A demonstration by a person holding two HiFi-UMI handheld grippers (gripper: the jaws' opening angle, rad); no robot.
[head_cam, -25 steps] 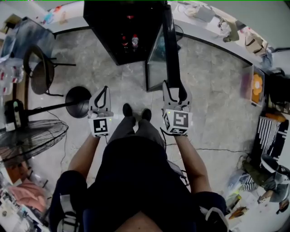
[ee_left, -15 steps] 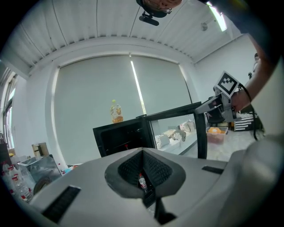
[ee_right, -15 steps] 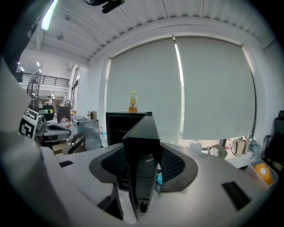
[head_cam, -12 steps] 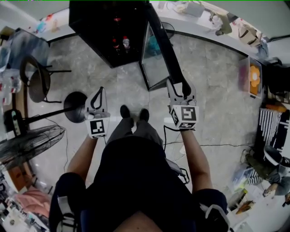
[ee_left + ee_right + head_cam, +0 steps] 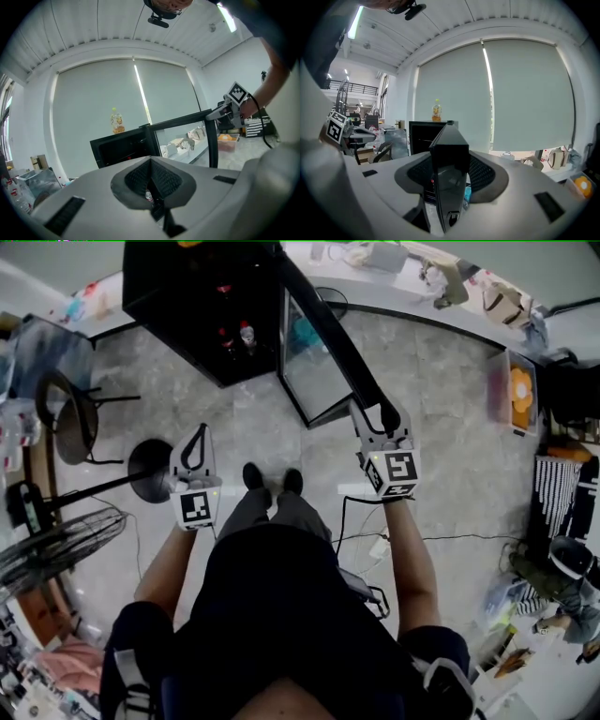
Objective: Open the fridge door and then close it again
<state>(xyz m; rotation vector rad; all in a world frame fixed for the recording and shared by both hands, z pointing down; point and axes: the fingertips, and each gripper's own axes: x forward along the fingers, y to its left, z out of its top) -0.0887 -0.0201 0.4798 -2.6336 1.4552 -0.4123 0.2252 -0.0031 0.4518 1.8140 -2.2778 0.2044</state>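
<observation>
The fridge point(image 5: 178, 315) stands on the floor point(image 5: 450, 427) ahead of the person, its door point(image 5: 328, 334) swung open. The right gripper point(image 5: 382, 418) is clamped on the door's free edge. The left gripper point(image 5: 199, 435), jaws together and empty, hangs well apart from it.

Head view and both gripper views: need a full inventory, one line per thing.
fridge: 1, black, top centre
fridge door: 1, black frame with glass, swung open
bottles: 2 seen, colour unclear, inside fridge
yellow bottle: 1, yellow, on top of fridge
chair: 1, black, left
fan: 1, black, lower left
bin: 1, clear with orange contents, right
shoes: 2, black, centre
left gripper: 1, grey, shut, empty
right gripper: 1, grey, shut on fridge door edge
</observation>
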